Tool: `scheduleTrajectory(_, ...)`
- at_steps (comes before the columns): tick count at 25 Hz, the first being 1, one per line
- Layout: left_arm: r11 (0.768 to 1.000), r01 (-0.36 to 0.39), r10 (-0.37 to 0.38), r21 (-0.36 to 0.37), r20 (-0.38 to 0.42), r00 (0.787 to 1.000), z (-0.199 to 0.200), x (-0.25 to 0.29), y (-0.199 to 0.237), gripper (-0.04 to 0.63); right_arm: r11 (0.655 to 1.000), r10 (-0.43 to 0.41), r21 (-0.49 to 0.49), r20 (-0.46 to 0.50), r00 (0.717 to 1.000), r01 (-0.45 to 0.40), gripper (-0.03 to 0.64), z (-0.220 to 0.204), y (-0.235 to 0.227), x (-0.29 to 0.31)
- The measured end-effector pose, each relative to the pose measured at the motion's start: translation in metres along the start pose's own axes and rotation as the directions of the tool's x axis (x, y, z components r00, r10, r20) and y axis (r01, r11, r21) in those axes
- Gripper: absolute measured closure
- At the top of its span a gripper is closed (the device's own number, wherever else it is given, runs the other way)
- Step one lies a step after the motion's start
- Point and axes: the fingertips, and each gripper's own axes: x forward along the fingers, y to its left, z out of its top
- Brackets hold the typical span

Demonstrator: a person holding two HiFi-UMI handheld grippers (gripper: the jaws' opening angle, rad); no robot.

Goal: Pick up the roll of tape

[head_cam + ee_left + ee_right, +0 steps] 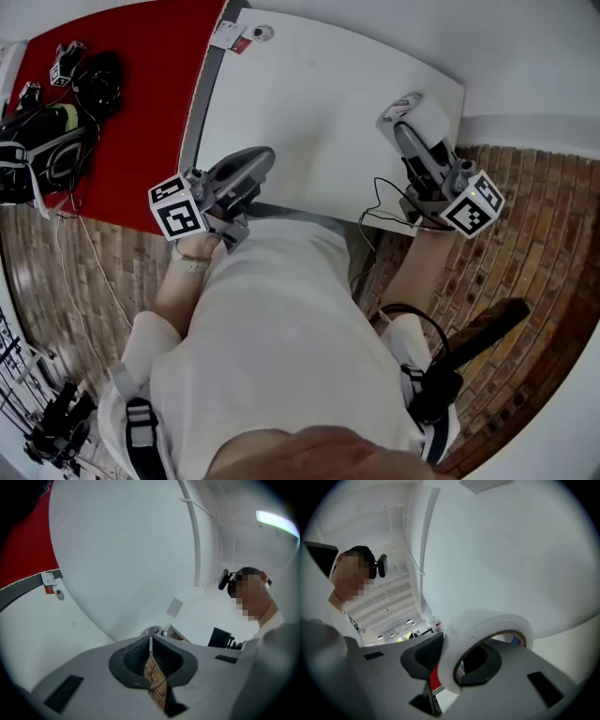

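Note:
The roll of tape (487, 639) is white with a brown inner core. My right gripper (457, 660) is shut on its wall, one jaw outside the ring and one through its hole. In the head view the roll of tape (415, 116) sits at the tip of the right gripper (409, 124), lifted over the right end of the white table (309, 112). My left gripper (151, 644) has its dark ribbed pads pressed together with nothing between them. It shows in the head view as the left gripper (258, 159) above the table's near edge.
A red table (141, 103) adjoins the white one on the left, bearing black gear (56, 141). A small tag (230, 36) lies at the seam. Brick-patterned floor lies to the right. A person wearing a head camera appears in both gripper views.

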Motion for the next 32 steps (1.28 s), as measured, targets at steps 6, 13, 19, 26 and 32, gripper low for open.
scheduleTrajectory(6,0.997,0.061,-0.06,0.04,-0.027,0.998,0.007,0.006,-0.01,0.586,1.0,0.021,0.007,0.178,0.984,-0.023,0.495,0.015,0.022,-0.036)
scheduleTrajectory(13,0.989,0.132,-0.126,0.073,-0.079,0.989,0.006,0.02,-0.027,0.586,0.999,0.029,0.025,0.322,0.946,-0.039,0.495,0.019,0.041,-0.074)
scheduleTrajectory(19,0.982,0.179,-0.17,0.067,-0.119,0.978,0.002,0.038,-0.039,0.586,0.996,0.001,0.079,0.415,0.91,-0.037,0.497,0.017,0.045,-0.102)
scheduleTrajectory(26,0.978,0.203,-0.195,0.037,-0.159,0.968,-0.011,0.056,-0.049,0.586,0.993,-0.027,0.116,0.496,0.868,-0.036,0.499,0.014,0.043,-0.13)
scheduleTrajectory(32,0.978,0.207,-0.198,0.032,-0.189,0.962,-0.016,0.061,-0.053,0.586,0.985,-0.051,0.166,0.526,0.849,-0.043,0.5,0.001,0.041,-0.139)
